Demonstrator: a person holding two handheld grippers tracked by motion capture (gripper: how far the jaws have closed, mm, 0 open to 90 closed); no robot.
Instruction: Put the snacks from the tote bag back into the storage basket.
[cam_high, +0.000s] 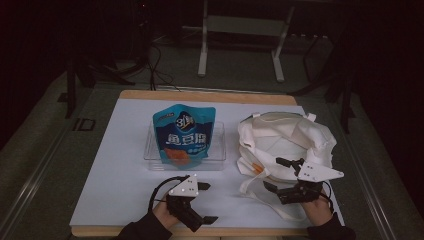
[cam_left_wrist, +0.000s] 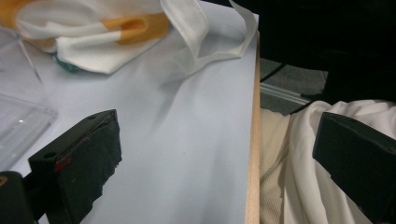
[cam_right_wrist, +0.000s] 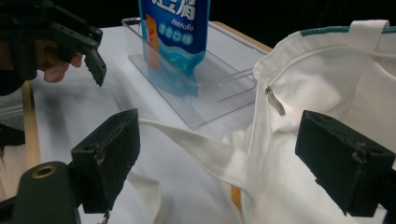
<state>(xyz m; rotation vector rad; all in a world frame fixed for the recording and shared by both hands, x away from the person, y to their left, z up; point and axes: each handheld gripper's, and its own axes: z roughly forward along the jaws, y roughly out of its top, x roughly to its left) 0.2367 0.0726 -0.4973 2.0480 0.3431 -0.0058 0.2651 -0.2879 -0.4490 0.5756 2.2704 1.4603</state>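
A blue snack bag (cam_high: 184, 134) stands upright in a clear plastic tray (cam_high: 218, 155) mid-table. To its right lies a white cloth tote bag (cam_high: 285, 140) with its mouth open. My right gripper (cam_high: 276, 173) is open at the tote's near left edge. In the right gripper view its jaws stand wide apart around the tote's strap (cam_right_wrist: 205, 151) and zippered rim (cam_right_wrist: 273, 100), with the snack bag (cam_right_wrist: 175, 28) beyond. My left gripper (cam_high: 207, 202) is open and empty near the table's front edge, pointing right. Its jaws frame bare table (cam_left_wrist: 187, 140) in the left gripper view.
The white table top (cam_high: 125, 165) has a wooden edge (cam_left_wrist: 252, 163) close to my left gripper. A loose tote strap (cam_left_wrist: 219, 51) lies on the table. Metal stand legs (cam_high: 202, 50) and cables are on the dark floor behind the table.
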